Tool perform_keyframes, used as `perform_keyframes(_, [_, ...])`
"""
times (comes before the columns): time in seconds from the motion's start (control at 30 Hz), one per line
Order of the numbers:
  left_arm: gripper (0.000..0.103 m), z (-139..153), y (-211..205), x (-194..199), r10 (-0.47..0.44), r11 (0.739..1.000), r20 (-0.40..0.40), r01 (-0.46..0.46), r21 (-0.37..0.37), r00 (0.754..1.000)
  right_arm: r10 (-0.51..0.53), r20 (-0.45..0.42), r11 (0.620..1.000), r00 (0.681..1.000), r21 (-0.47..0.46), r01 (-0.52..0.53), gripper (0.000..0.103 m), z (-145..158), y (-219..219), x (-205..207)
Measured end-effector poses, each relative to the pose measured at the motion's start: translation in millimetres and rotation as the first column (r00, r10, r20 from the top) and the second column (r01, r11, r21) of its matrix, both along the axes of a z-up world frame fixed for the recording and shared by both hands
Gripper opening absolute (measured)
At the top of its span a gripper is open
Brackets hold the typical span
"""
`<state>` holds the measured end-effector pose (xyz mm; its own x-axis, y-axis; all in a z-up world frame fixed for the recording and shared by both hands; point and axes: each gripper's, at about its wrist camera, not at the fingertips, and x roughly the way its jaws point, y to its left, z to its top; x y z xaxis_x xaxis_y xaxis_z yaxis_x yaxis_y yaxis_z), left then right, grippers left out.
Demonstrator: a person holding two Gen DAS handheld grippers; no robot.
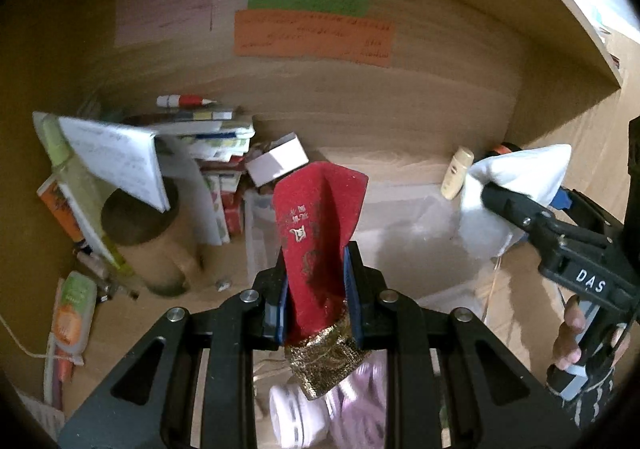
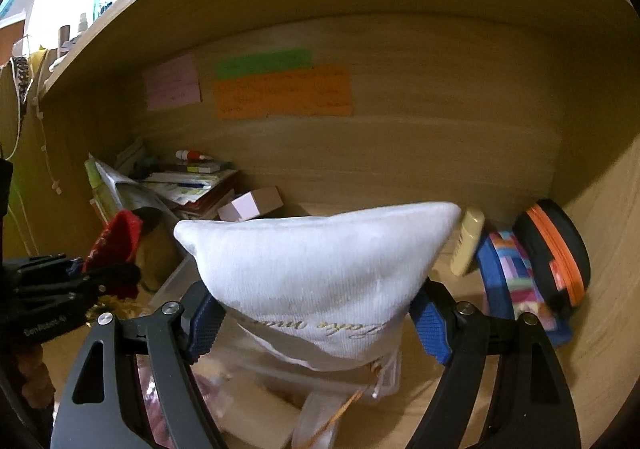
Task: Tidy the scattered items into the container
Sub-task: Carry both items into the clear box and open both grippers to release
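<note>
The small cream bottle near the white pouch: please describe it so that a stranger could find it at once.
Look at the wooden back wall of the shelf, then down to its right end. There the small cream bottle leans upright, just right of the white pouch held in the right hand-held gripper. Unlike the round black case with an orange zip and the colourful blue pouch beside it, it is pale, slim and plain.

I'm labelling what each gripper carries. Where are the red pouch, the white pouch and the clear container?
red pouch (image 1: pixel 320 217), left wrist view, on its red cloth above the pads.
white pouch (image 2: pixel 320 269), right wrist view, middle of its front face.
clear container (image 1: pixel 400 217), left wrist view, on its pale inside.
</note>
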<state>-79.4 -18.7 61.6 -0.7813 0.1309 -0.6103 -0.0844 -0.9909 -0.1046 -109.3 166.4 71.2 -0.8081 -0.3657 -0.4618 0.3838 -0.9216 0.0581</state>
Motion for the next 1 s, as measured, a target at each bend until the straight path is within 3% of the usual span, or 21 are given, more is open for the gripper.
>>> perform_keyframes(0.5, [0.023,-44,19,-60,-0.029,0.999,0.112,0.026,0.030,0.993,0.021,0.178,1.000,0.984,0.008,-0.022,0.078,-55,-7,-46])
perform_keyframes(0.77, [0.023,-57,25,-66,-0.042,0.999,0.135,0.041,0.007,0.990,0.008,0.206,0.996,0.978,0.087,-0.027,0.078,-72,-13,-49])
perform_keyframes(1.0, [0.024,-63,23,-63,-0.058,0.998,0.174,0.050,0.047,0.983,0.012,0.213,0.988,0.977,0.149,-0.044,0.078,-82,-24,-49])
